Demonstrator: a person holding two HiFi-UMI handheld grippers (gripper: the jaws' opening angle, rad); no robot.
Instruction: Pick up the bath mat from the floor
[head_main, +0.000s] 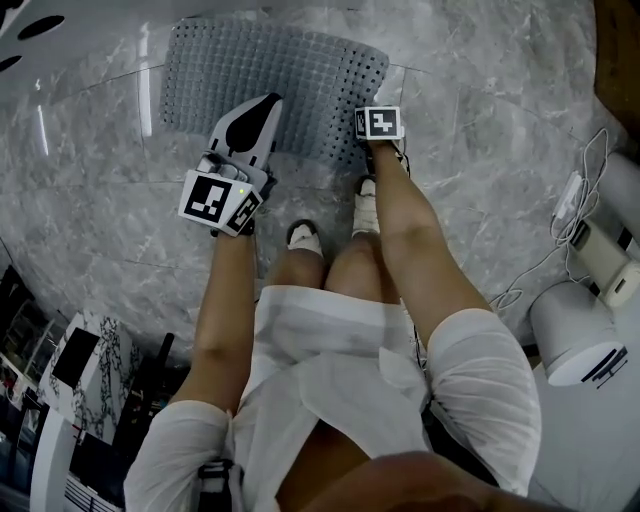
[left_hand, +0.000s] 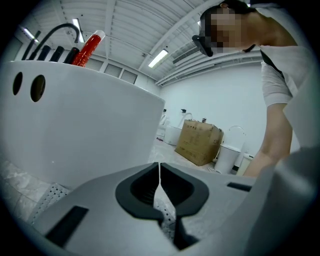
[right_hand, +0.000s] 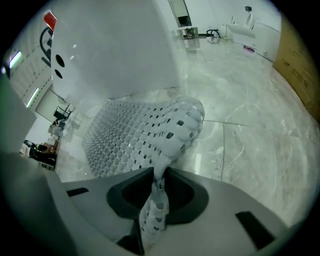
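Two claws hold the mat along its near edge, and the spacing looks deliberate. A limp, perforated sheet hung from one point would droop and drag, while two grips should bring it up more or less flat. The right claw is clamped on the edge near the right corner, and the mat bunches into a raised fold just ahead of its jaws. The left claw is pressed together on a thin strip of the same mat, seen edge-on, further left along that edge. Most of the mat lies flat on the marble floor, just beside the white tub. The person squats low, likely so both claws can reach down to the floor. The lift itself seems barely begun.
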